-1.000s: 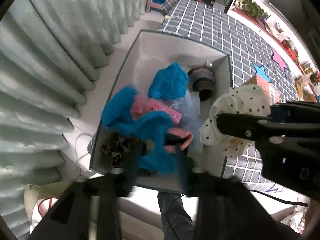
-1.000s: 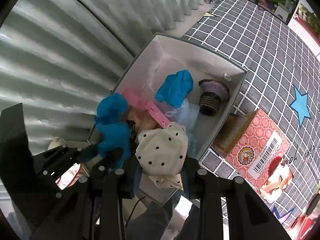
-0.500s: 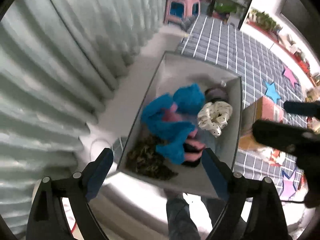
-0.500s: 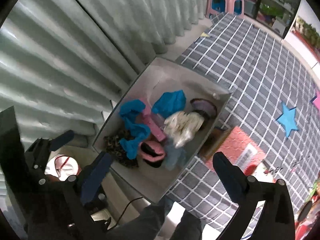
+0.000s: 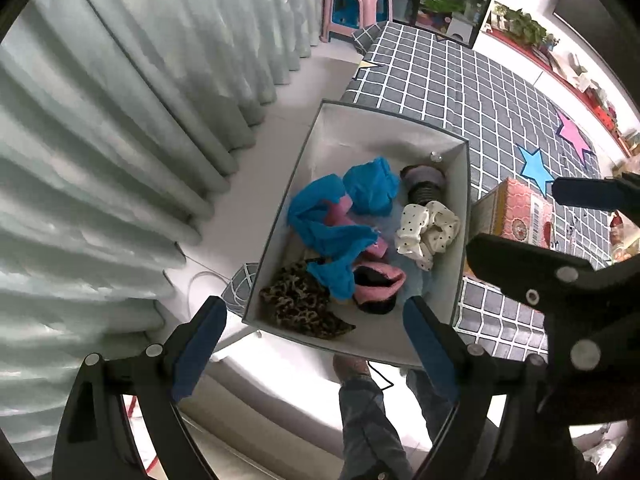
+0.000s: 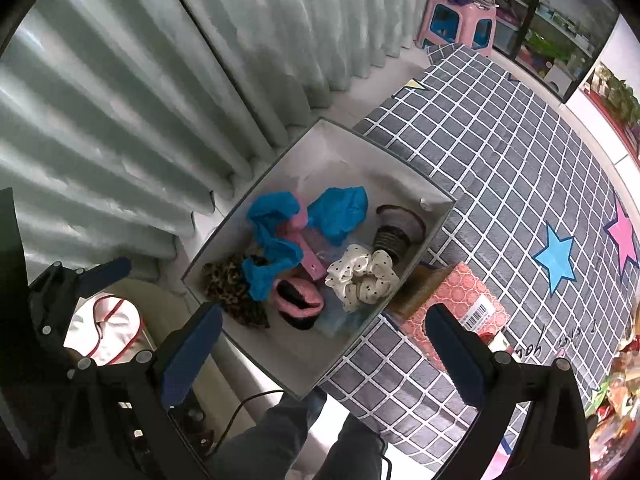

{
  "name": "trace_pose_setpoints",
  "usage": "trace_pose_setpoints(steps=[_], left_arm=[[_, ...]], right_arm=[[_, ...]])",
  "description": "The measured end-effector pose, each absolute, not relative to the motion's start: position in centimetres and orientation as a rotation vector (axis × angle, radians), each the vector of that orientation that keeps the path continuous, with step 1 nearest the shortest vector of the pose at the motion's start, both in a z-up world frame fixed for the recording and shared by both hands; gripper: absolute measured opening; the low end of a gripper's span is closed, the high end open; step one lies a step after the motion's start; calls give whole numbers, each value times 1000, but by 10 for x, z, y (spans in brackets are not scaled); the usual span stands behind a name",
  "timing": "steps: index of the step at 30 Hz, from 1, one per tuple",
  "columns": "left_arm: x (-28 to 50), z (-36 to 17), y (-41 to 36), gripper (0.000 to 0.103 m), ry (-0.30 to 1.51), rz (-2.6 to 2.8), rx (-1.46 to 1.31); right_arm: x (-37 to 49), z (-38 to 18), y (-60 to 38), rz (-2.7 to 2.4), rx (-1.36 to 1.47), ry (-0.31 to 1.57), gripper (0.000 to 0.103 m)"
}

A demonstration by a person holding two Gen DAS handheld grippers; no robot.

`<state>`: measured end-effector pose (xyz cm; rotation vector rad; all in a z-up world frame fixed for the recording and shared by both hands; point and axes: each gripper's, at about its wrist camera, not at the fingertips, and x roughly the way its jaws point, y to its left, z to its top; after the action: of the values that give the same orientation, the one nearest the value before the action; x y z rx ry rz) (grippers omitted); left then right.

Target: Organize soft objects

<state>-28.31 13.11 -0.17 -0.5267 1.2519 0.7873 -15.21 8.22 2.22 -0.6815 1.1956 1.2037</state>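
A grey-white storage box (image 5: pixel 461 216) (image 6: pixel 256 196) holds soft items. A cream polka-dot scrunchie (image 5: pixel 426 229) (image 6: pixel 362 276) lies loose by its right wall. Blue cloths (image 5: pixel 332 228) (image 6: pixel 272 240), a pink and black piece (image 5: pixel 376 286) (image 6: pixel 298 302), a leopard-print piece (image 5: pixel 300 304) (image 6: pixel 230 286) and a dark ribbed band (image 5: pixel 424 190) (image 6: pixel 394 236) lie beside it. My left gripper (image 5: pixel 314 338) hangs open above the box's near edge, nothing between its fingers. My right gripper (image 6: pixel 324 346) is open and empty too, and shows at the right in the left wrist view (image 5: pixel 560 236).
The box sits on the corner of a grey checked bed cover (image 5: pixel 460 80) (image 6: pixel 500 168) with star patches. A red patterned carton (image 5: pixel 516 212) (image 6: pixel 452 300) lies right of the box. Pale pleated curtains (image 5: pixel 120 120) (image 6: pixel 140 80) hang left. A person's legs (image 6: pixel 288 432) stand below.
My right gripper let go of the polka-dot scrunchie, which now lies in the box. My left gripper released the blue cloth. Both opened wide and rose away from the box.
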Motion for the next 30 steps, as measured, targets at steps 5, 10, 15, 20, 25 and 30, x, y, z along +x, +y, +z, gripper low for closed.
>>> trace_pose_setpoints(steps=[5, 10, 15, 20, 25, 30], left_arm=[[-284, -2, 132, 92, 1256, 792, -527], [-286, 0, 132, 92, 1251, 795, -522], [-288, 0, 134, 92, 1248, 794, -528], [-288, -1, 133, 92, 1258, 781, -534], [-288, -2, 132, 92, 1264, 772, -535], [-289, -3, 132, 92, 1258, 766, -550]], right_arm=[[-153, 22, 82, 1197, -682, 1198, 103], [-153, 23, 82, 1197, -681, 1198, 103], [-153, 23, 82, 1194, -678, 1201, 103], [-155, 23, 82, 1192, -680, 1199, 103], [-157, 22, 80, 1188, -687, 1200, 103], [-159, 20, 78, 1185, -695, 1202, 103]])
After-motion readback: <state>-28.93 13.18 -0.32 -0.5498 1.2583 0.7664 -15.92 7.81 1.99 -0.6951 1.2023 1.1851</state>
